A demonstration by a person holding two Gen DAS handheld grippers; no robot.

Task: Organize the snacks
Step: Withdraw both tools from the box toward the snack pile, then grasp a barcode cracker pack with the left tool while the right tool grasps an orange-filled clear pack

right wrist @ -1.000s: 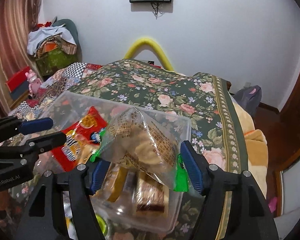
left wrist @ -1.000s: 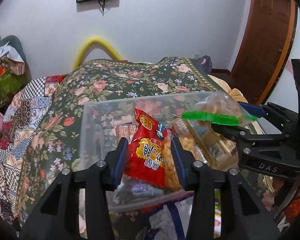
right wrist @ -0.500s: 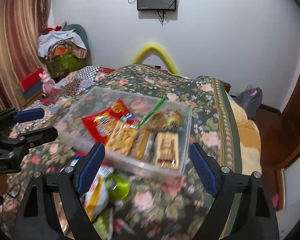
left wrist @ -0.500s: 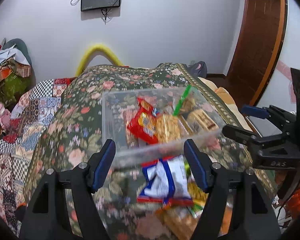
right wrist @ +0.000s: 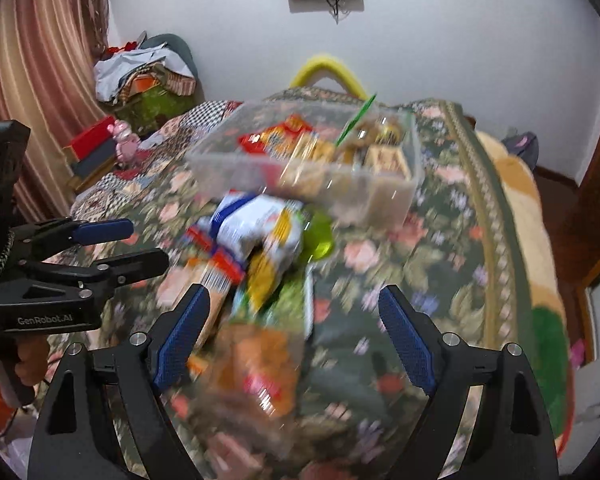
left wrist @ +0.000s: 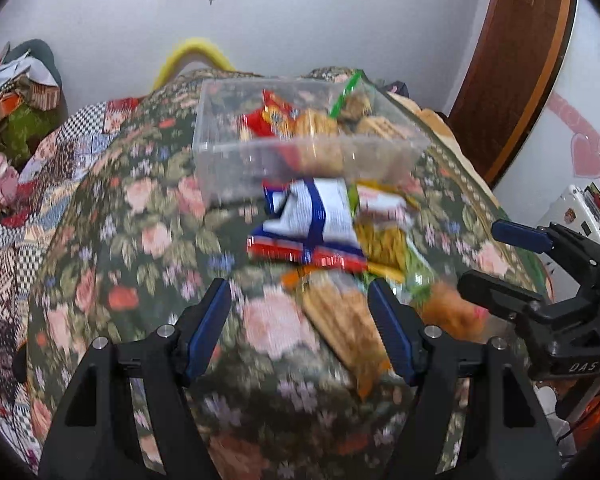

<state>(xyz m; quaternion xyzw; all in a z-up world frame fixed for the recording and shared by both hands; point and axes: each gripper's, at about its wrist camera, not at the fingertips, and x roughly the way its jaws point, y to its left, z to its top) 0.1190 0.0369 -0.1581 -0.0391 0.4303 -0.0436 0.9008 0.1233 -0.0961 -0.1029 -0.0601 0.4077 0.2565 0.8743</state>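
A clear plastic box (left wrist: pixel 236 160) stands on the floral bedspread and holds a red snack bag (left wrist: pixel 266 118), cracker packs and a clear bag with a green strip (left wrist: pixel 346 94). It also shows in the right wrist view (right wrist: pixel 380 196). In front of it lies a pile of loose snacks: a white and blue bag (left wrist: pixel 312 216), a cracker pack (left wrist: pixel 344 324) and an orange bag (right wrist: pixel 260 360). My left gripper (left wrist: pixel 300 328) is open and empty above the pile's near end. My right gripper (right wrist: pixel 294 336) is open and empty over the orange bag.
The floral bedspread (left wrist: pixel 140 248) covers the bed, with a patchwork quilt (left wrist: pixel 8 248) at the left. A pile of clothes (right wrist: pixel 144 72) sits by the curtain. A wooden door (left wrist: pixel 520 60) is at the right. The frames are motion-blurred.
Both grippers let go of their bags, the red one and the clear green-strip one, into the box, opened wide and pulled back toward the pile of loose snacks.
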